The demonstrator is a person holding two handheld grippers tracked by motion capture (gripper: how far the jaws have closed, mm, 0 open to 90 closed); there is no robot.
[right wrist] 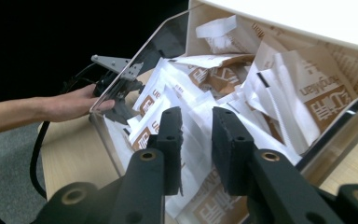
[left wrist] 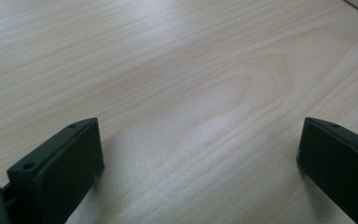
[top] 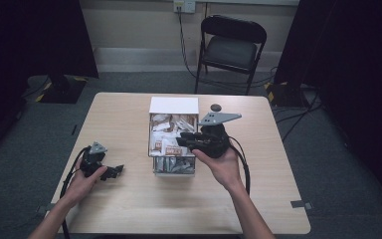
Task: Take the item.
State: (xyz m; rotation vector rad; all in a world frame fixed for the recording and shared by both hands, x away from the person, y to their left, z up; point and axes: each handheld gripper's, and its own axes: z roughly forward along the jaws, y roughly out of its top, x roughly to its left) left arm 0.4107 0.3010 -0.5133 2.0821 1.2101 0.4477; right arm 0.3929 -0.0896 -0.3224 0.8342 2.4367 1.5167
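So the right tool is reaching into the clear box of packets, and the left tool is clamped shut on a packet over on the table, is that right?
Not quite. The left tool holds nothing: the left gripper view shows its jaws wide apart over bare table. The right tool is indeed reaching into the clear box of packets.

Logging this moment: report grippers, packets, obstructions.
Left gripper open, low over bare table. Right gripper nearly shut among packets in clear box, grip unconfirmed. Nothing in the way.

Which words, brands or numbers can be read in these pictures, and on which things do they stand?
None reads with certainty.
Sachets in the clear box: brown print, seen reversed and blurred, unreadable.
Sachets in the high view: brown marks, too small to read.
Table: no text.
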